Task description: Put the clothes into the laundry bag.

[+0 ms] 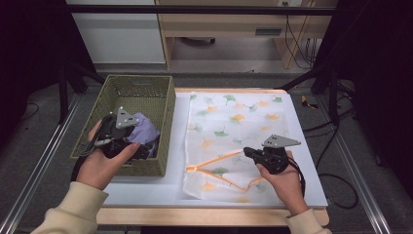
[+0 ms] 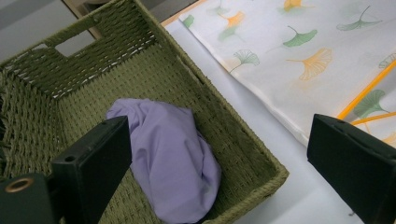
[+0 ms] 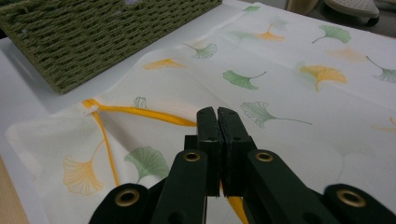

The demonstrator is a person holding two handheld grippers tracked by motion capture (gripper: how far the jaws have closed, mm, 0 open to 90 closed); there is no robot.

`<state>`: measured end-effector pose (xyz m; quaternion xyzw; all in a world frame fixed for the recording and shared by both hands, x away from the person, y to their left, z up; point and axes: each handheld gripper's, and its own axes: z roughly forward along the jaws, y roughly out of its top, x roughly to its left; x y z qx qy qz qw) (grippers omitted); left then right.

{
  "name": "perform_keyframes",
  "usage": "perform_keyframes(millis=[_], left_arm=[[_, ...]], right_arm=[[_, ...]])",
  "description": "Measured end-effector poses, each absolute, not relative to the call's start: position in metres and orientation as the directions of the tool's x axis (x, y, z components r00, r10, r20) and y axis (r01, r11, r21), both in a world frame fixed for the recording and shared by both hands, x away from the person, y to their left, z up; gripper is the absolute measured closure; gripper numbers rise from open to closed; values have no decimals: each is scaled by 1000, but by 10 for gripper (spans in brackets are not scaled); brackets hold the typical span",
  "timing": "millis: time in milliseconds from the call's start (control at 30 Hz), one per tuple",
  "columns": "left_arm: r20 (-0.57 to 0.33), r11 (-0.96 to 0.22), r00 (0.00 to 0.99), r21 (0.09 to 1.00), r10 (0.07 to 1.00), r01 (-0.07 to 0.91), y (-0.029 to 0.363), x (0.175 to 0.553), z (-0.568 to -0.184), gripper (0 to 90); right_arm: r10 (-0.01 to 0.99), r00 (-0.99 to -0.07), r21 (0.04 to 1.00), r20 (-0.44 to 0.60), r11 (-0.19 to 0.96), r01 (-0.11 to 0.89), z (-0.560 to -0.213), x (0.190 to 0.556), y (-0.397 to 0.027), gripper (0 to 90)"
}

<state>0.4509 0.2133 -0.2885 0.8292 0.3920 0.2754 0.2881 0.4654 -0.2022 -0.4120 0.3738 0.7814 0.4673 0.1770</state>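
Observation:
A white cloth (image 1: 238, 122) printed with green and orange ginkgo leaves lies spread on the white table top, its near part folded over along an orange hem (image 3: 140, 113). My right gripper (image 1: 247, 151) rests low on that fold; in the right gripper view its jaws (image 3: 218, 116) are pressed together where the hem runs in between them. My left gripper (image 1: 143, 142) hovers over the near end of a green woven basket (image 1: 165, 105). Its jaws stand wide open above a crumpled lilac cloth (image 2: 173, 158) that lies in the basket, touching nothing.
The basket sits at the table's left, its right wall (image 2: 224, 126) close to the printed cloth's left edge. A strip of bare white table top (image 1: 307, 161) runs right of the cloth. Black frame posts and cables stand beyond the table.

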Motion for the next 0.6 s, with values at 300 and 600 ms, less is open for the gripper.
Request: perform_keyframes(millis=[300,600], left_arm=[[230,-509,508,684,830,522,223,465,-290,64],[223,-477,470,696,854,536,230,487,-295,63]], right_arm=[[747,-662,858,59,300,416,-413,465,-200,888],[748,-660,858,67,295,420,-412,465,-201,888]])
